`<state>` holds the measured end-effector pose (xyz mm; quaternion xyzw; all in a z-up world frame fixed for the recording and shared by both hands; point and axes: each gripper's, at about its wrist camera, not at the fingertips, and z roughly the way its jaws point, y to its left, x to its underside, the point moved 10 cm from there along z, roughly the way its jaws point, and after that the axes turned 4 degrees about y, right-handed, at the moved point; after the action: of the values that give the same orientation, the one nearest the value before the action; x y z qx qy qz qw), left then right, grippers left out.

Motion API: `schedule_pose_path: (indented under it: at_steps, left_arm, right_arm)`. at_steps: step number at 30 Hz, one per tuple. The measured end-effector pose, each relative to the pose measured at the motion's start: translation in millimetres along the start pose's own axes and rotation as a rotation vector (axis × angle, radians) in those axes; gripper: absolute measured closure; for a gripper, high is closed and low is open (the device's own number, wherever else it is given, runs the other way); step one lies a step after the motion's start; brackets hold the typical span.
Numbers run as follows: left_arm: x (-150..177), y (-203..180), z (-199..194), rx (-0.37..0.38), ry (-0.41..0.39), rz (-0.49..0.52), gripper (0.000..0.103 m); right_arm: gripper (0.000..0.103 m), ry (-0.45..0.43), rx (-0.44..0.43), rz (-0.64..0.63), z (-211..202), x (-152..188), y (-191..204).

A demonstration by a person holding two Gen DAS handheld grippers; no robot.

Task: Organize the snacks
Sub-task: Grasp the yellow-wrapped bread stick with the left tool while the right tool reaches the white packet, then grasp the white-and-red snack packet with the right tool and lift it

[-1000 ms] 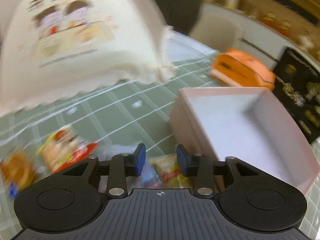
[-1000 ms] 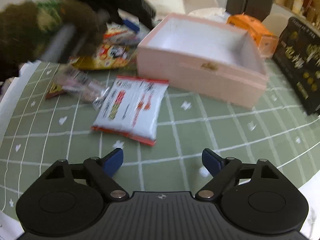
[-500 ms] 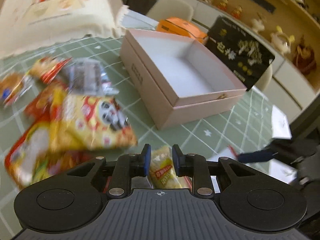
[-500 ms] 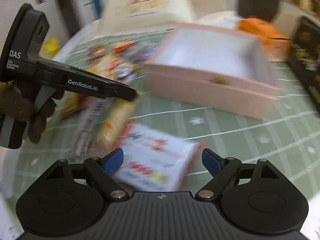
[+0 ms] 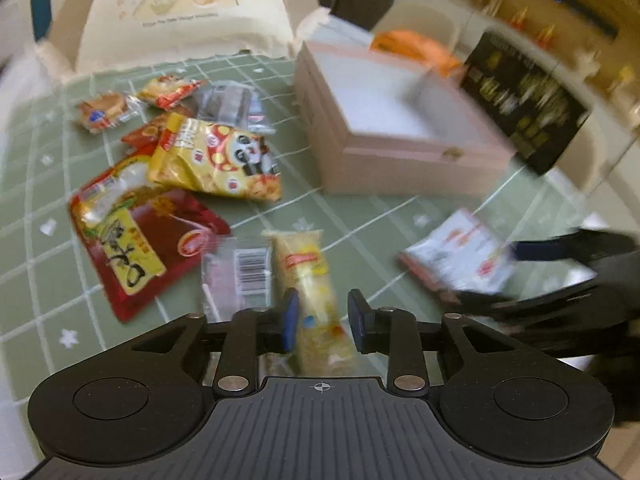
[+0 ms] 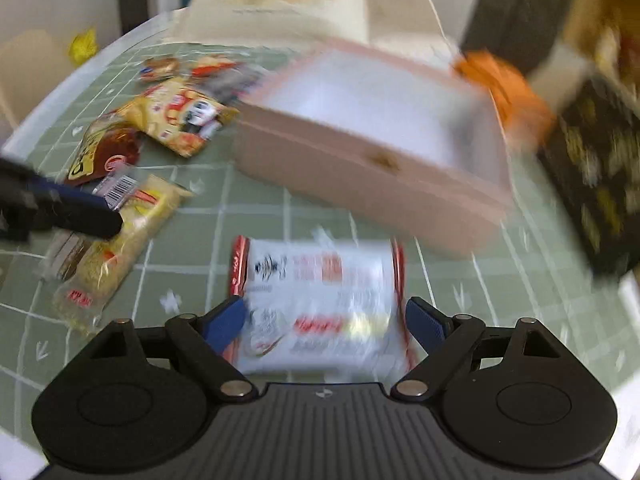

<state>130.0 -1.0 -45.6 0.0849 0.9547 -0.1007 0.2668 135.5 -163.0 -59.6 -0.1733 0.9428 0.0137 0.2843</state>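
An open pink box [image 5: 400,120] sits on the green checked cloth; it also shows in the right wrist view [image 6: 372,136]. My left gripper [image 5: 323,320] has its jaws around a long yellow snack pack [image 5: 310,280], with small gaps on both sides. My right gripper [image 6: 324,320] is open, its jaws on either side of a white and red snack bag [image 6: 320,300], which also shows in the left wrist view [image 5: 456,256]. Several more snacks lie left of the box: a panda bag [image 5: 216,160] and a red pouch [image 5: 136,240].
A black gift box [image 5: 524,100] and an orange box [image 5: 412,48] stand behind the pink box. A cream bag with a cartoon print [image 5: 188,4] stands at the back. A clear pack with a barcode [image 5: 240,276] lies beside the yellow pack.
The left gripper has moved back from the box to over the yellow pack and its jaws have widened a little. The right gripper has moved forward over the white and red bag.
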Motion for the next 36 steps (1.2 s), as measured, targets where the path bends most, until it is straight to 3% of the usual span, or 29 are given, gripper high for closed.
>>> schedule_pose_path:
  at_steps: [3, 4, 7, 12, 17, 21, 25, 26, 31, 33, 36]
  left_arm:
    - [3.8, -3.6, 16.4, -0.050, 0.040, 0.008, 0.063]
    - [0.8, -4.6, 17.7, -0.057, 0.021, 0.011, 0.063]
    - [-4.2, -6.2, 21.4, -0.070, 0.010, 0.005, 0.069]
    - [17.6, -15.5, 9.0, -0.052, 0.013, 0.008, 0.070]
    - [45.1, -17.0, -9.2, -0.035, 0.043, -0.055, 0.070]
    - [60.6, -15.2, -19.3, -0.003, 0.045, -0.135, 0.070]
    - [64.9, -16.6, -21.8, -0.011, 0.031, -0.156, 0.070]
    - [65.1, -17.5, -21.8, -0.017, 0.027, -0.147, 0.069]
    - [66.0, -20.9, -21.3, -0.038, 0.029, -0.108, 0.068]
    - [66.1, -21.9, -21.2, -0.047, 0.031, -0.101, 0.068]
    - [66.2, -22.5, -21.0, -0.055, 0.042, -0.100, 0.068]
  right_arm:
    - [0.015, 0.000, -0.088, 0.078, -17.0, 16.1, -15.9]
    - [0.015, -0.008, -0.096, 0.085, -20.8, 18.7, -20.0]
    - [0.015, -0.020, -0.077, 0.088, -33.3, 29.2, -28.8]
    - [0.015, -0.051, -0.092, 0.143, -25.4, 18.7, -26.9]
    - [0.016, -0.091, -0.057, -0.012, -12.8, 5.5, 8.4]
    - [0.017, -0.103, 0.083, -0.161, -21.2, 34.3, -9.1]
    - [0.017, -0.062, 0.203, -0.042, -30.3, 56.4, -69.7]
    - [0.017, -0.068, 0.183, -0.004, -35.1, 55.8, -76.1]
    - [0.015, -0.072, -0.094, 0.198, -33.8, 21.4, -58.5]
    - [0.015, -0.043, -0.119, 0.290, -13.0, 5.9, -53.5]
    - [0.015, 0.020, -0.029, 0.294, 19.0, -5.8, -40.5]
